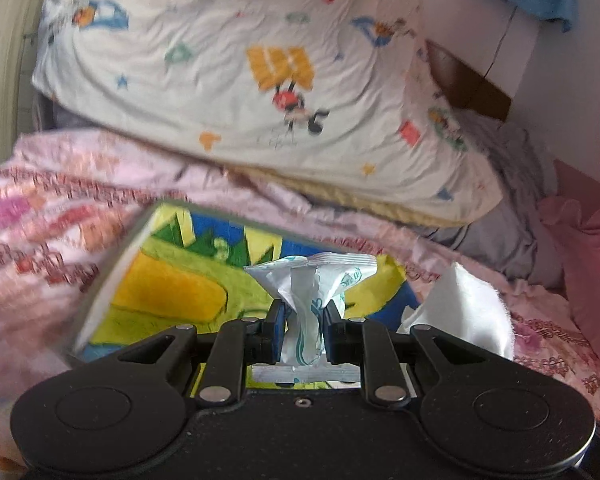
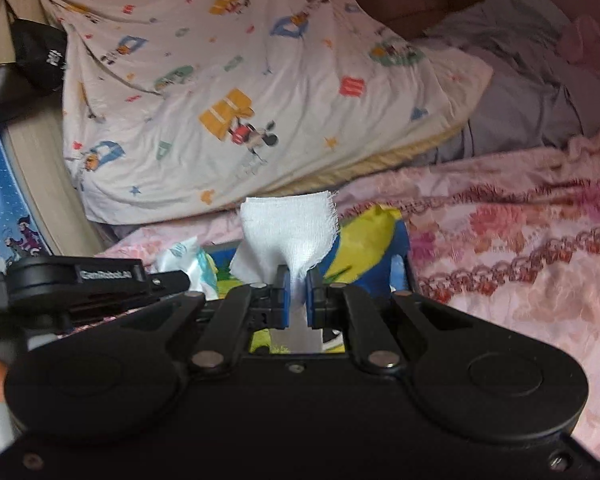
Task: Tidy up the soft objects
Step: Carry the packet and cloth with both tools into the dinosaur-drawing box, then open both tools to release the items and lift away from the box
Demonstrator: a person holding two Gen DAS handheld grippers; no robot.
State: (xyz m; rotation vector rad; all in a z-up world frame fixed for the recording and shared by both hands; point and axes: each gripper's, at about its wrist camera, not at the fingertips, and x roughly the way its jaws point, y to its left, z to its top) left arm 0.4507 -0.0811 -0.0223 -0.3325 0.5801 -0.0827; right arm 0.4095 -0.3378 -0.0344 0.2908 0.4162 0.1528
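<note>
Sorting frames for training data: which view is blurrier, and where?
Left wrist view: motion blur smears the pink quilt and colourful box; the left gripper and its packet stay sharp. Right wrist view: crisper overall, gauze weave legible, fisheye bending at edges.

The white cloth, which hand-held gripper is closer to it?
Right. The right hand-held gripper is clamped on the white cloth; the left hand-held gripper sits beside it, pinching a crinkly packet.

The left gripper (image 1: 303,312) is matt black plastic with shiny metal pins. The packet (image 1: 314,276) is crinkly plastic. The white cloth (image 2: 290,228) looks rough, with frayed edges.
</note>
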